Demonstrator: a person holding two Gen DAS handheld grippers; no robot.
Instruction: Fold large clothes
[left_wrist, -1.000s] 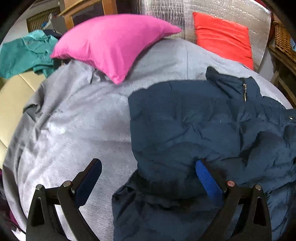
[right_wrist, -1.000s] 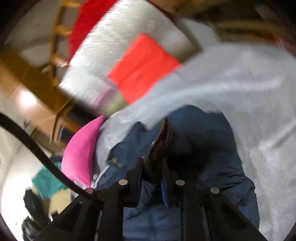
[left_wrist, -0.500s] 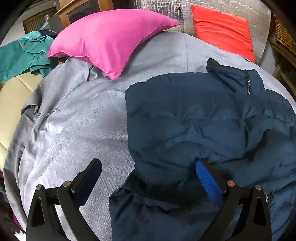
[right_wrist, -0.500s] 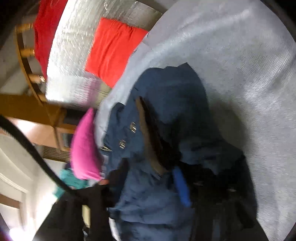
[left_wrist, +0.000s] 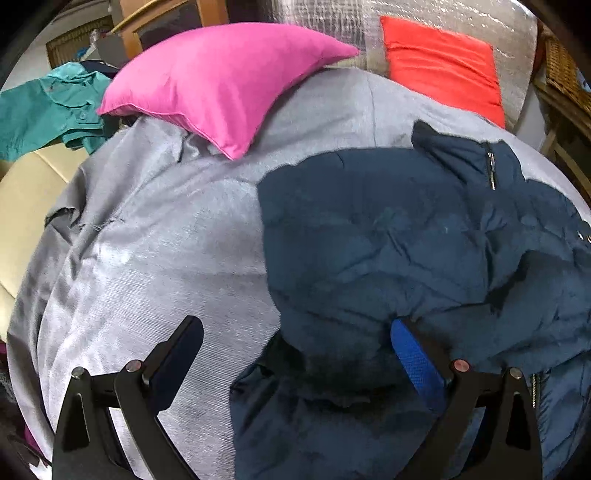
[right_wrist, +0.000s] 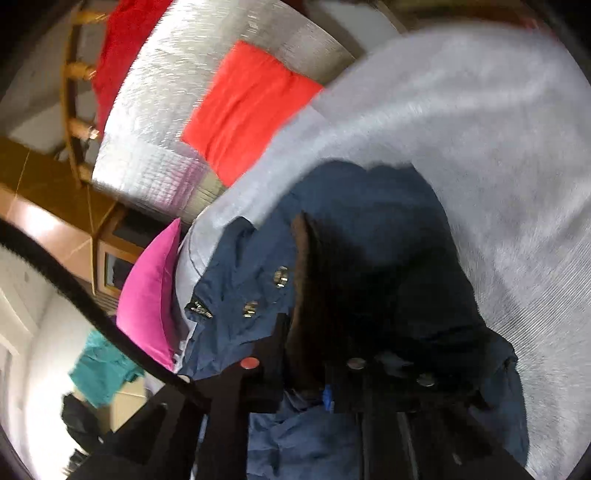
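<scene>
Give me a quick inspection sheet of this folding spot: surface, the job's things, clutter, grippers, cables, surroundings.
Surface: grey cover, wrinkled at its left edge.
Job's things: navy jacket spread on the cover, partly folded, zip and snaps showing.
Clutter: pink cushion and red cushion at the far edge; teal shirt beyond the cover.
Grippers: left gripper open over the jacket's edge; right gripper shut on a dark jacket fold.
Cables: black cable in the right wrist view.
Surroundings: silver padded backing, wooden furniture.

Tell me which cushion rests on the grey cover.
The pink cushion: its corner overlaps the grey cover. The red cushion leans on the silver backing behind.
</scene>
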